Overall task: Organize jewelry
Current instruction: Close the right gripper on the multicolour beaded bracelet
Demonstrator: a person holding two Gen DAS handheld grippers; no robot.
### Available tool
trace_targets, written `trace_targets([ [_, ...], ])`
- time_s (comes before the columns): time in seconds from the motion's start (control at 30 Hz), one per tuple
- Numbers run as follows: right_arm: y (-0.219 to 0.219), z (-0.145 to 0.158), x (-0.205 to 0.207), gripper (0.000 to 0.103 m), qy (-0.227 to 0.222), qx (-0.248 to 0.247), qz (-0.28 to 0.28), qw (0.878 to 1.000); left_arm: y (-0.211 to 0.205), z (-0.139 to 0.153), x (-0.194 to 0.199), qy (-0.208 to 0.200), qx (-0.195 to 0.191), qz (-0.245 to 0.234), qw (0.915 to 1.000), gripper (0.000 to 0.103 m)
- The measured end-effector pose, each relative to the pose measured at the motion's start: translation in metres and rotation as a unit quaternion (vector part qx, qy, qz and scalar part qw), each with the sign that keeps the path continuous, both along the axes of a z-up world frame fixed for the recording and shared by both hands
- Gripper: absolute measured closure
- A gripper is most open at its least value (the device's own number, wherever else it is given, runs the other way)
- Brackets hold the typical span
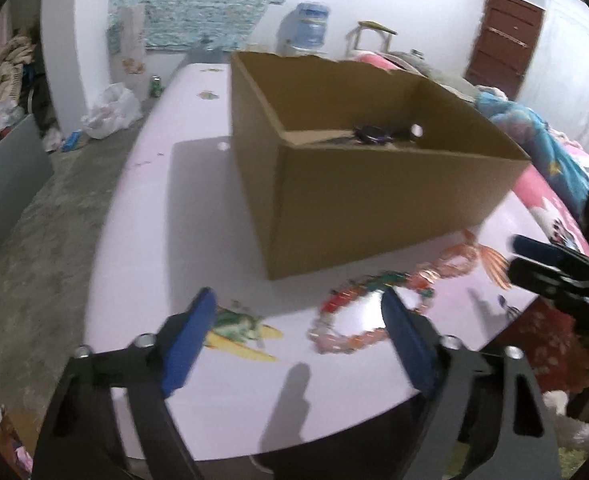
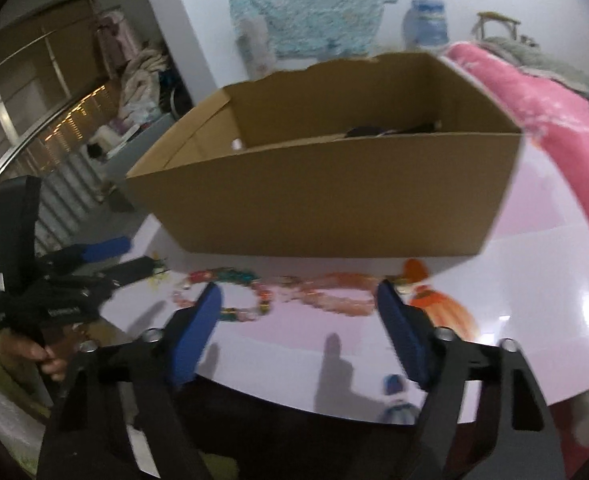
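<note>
An open cardboard box stands on a glossy pink table, with dark items lying inside it. In front of the box, on the table, lies a multicoloured bead strand, and an orange-pink strand lies to its right. My left gripper hovers open over the near table edge, its pads clear of the beads. My right gripper is open too, above the strands and holding nothing.
A bed with a pink blanket borders the table's right side. A hand grips the left tool. Bags lie on the floor to the left. A water jug stands by the far wall. The table's near edge is just below both grippers.
</note>
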State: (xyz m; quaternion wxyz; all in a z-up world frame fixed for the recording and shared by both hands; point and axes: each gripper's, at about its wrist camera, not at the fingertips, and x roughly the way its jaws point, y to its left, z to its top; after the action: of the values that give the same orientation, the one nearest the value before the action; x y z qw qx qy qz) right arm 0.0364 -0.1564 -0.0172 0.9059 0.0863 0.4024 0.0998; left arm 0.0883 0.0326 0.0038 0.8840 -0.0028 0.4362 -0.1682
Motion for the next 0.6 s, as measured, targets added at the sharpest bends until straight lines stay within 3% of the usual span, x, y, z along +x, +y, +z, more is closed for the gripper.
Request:
trace_targets([
  [0.07, 0.009, -0.003, 0.006, 0.049, 0.011, 0.010, 0.012, 1.000, -0.006, -0.004, -0.001, 0.009, -0.005, -0.014, 0.9999, 0.042],
  [0.23, 0.029, -0.017, 0.016, 0.070, 0.046, 0.000, 0.024, 0.999, -0.018, -0.017, 0.000, 0.029, 0.019, -0.026, 0.9990, 0.061],
  [0.33, 0.035, -0.022, 0.026, 0.079, 0.062, -0.004, 0.024, 0.998, -0.017, -0.022, 0.005, 0.038, 0.018, -0.031, 0.9986, 0.066],
  [0.6, 0.044, -0.028, 0.048, 0.087, 0.083, -0.025, 0.024, 0.996, -0.019, -0.032, 0.016, 0.057, 0.021, -0.050, 0.9969, 0.070],
])
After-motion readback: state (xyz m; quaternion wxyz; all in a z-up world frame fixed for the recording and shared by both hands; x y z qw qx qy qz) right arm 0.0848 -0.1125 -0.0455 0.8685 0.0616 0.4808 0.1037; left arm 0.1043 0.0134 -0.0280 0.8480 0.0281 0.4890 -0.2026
